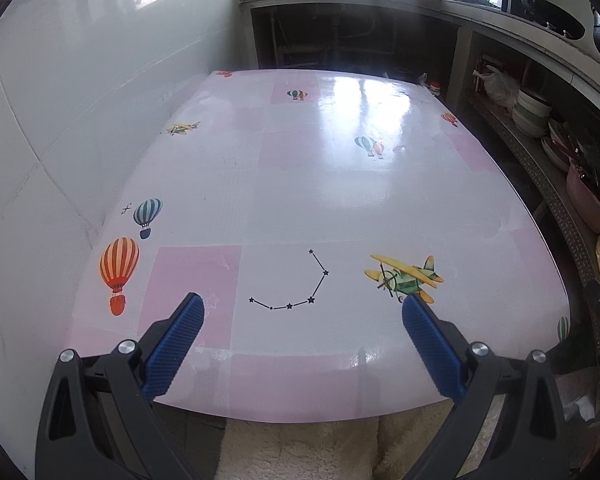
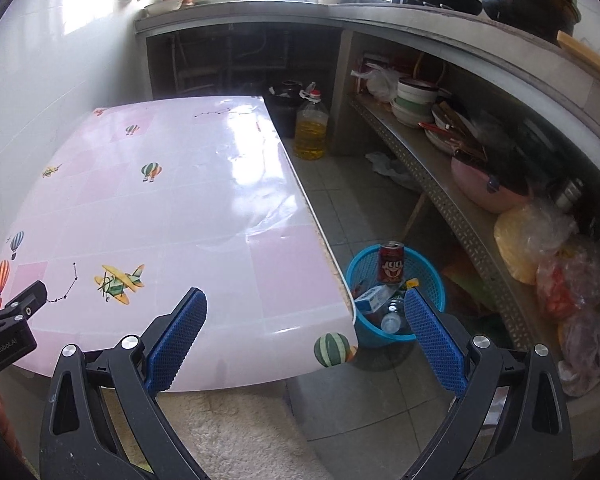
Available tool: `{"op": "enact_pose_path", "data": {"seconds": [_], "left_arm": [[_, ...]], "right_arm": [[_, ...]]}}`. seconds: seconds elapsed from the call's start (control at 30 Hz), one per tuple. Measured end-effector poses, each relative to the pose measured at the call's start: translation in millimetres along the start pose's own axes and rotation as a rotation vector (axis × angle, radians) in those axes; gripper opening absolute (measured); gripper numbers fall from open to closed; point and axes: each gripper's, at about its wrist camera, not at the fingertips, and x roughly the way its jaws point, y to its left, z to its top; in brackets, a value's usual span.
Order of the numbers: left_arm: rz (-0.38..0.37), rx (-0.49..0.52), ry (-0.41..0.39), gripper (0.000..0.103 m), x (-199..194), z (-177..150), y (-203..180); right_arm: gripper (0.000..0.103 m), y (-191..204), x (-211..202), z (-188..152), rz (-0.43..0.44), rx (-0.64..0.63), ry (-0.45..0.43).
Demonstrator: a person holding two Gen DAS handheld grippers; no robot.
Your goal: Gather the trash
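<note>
A blue mesh basket (image 2: 432,276) stands on the floor beside the table's right edge. In it I see a red can (image 2: 391,262) upright, a white and blue carton (image 2: 374,298) and a clear plastic bottle (image 2: 394,318). My right gripper (image 2: 306,304) is open with nothing between its blue pads, above the table's near right corner. My left gripper (image 1: 303,308) is open too, over the near edge of the pink table (image 1: 300,184), and its black body (image 2: 8,320) shows at the left edge of the right wrist view. No loose trash shows on the tabletop.
A wall runs along the table's left side. A counter with shelves holds bowls (image 2: 414,100), a pink pot (image 2: 488,184) and plastic bags (image 2: 540,240) on the right. An oil bottle (image 2: 310,130) and a black bin (image 2: 286,106) stand on the tiled floor. A cream rug (image 2: 236,432) lies below.
</note>
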Motion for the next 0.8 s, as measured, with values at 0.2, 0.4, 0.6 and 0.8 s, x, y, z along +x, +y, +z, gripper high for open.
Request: {"op": "enact_pose_path", "data": {"seconds": [0.2, 0.4, 0.6, 0.8], "left_arm": [[0.0, 0.006, -0.025, 0.097, -6, 5, -2], [-0.002, 0.004, -0.032, 0.097, -10, 8, -5], [-0.01, 0.011, -0.031, 0.097, -10, 9, -6], [-0.015, 0.015, -0.034, 0.097, -14, 8, -10]], "right_arm": [[0.095, -5, 1, 0, -0.008, 0.016, -0.001], [0.095, -6, 0, -2, -0.009, 0.021, -0.002], [0.095, -11, 0, -2, -0.012, 0.032, -0.003], [0.095, -13, -2, -3, -0.016, 0.037, -0.007]]}}
